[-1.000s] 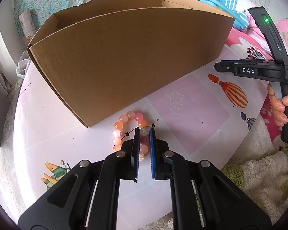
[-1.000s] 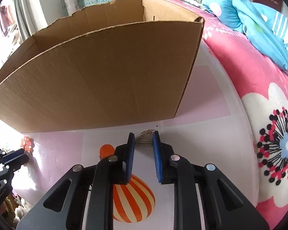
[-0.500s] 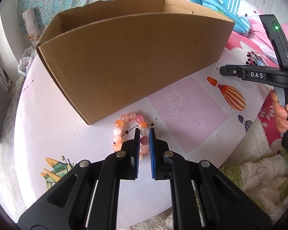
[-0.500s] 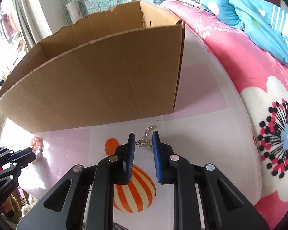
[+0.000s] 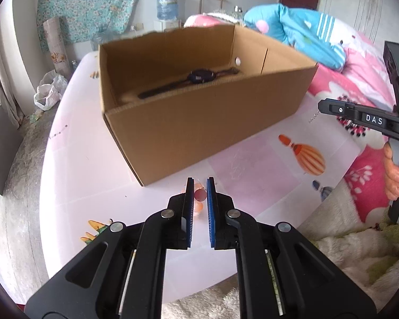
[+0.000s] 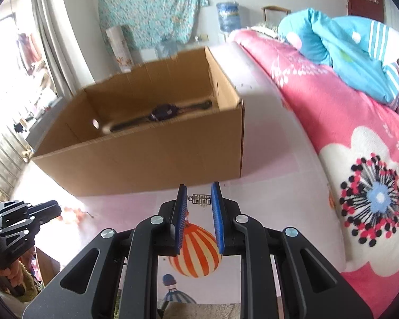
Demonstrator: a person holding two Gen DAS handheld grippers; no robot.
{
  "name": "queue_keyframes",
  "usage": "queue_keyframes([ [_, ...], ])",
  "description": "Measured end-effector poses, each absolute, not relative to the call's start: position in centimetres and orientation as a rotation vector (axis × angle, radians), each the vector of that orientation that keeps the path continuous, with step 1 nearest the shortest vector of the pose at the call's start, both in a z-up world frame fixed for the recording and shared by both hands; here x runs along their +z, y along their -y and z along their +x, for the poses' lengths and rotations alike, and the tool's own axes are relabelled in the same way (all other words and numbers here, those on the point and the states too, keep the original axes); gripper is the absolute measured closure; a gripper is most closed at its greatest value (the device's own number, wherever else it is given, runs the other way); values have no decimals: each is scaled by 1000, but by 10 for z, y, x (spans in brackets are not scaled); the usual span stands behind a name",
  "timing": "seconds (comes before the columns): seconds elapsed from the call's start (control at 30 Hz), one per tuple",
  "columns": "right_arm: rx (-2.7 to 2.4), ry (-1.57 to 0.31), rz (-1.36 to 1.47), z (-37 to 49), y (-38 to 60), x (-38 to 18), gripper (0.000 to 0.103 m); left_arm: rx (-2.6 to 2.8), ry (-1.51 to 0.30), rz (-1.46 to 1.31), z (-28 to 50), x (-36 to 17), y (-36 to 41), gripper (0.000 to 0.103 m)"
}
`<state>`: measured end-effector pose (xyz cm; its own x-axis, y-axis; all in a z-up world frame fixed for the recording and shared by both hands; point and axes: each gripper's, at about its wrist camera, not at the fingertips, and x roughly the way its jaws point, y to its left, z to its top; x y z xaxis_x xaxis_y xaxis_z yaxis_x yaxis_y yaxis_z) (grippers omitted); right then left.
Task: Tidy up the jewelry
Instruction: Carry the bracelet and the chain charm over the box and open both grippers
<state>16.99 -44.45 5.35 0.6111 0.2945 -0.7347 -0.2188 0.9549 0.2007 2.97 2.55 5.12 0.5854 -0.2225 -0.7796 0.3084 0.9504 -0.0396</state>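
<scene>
Your left gripper (image 5: 200, 183) pinches bead bracelet (image 5: 198, 195); right gripper (image 6: 199, 192) pinches small metal charm (image 6: 202, 199). Both loads hang above table (image 5: 93, 186). Cardboard box (image 5: 199, 133) sits ahead, opening above fingertips; watch (image 5: 199, 75) inside lies lengthwise.

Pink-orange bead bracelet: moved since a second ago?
Yes. The pink-orange bead bracelet, clamped in the left hand-held gripper, has lifted off the pink tabletop, toward the brown cardboard box rim.
</scene>
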Motion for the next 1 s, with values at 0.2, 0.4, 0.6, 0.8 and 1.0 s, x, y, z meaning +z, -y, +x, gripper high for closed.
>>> queue_keyframes([
  [0.2,353,-768,107,156,448,88,84,-348,-820,45,19,87,-23,95],
  [0.4,442,-679,98,153,444,130,84,-424,-722,-6,19,135,-19,95],
  [0.6,529,-626,61,179,428,166,84,-498,-656,-36,52,173,-8,95],
  [0.8,560,-643,44,225,416,170,84,-542,-736,-61,117,170,20,95],
  [1.0,566,-689,34,266,417,151,84,-563,-878,-76,181,138,52,95],
])
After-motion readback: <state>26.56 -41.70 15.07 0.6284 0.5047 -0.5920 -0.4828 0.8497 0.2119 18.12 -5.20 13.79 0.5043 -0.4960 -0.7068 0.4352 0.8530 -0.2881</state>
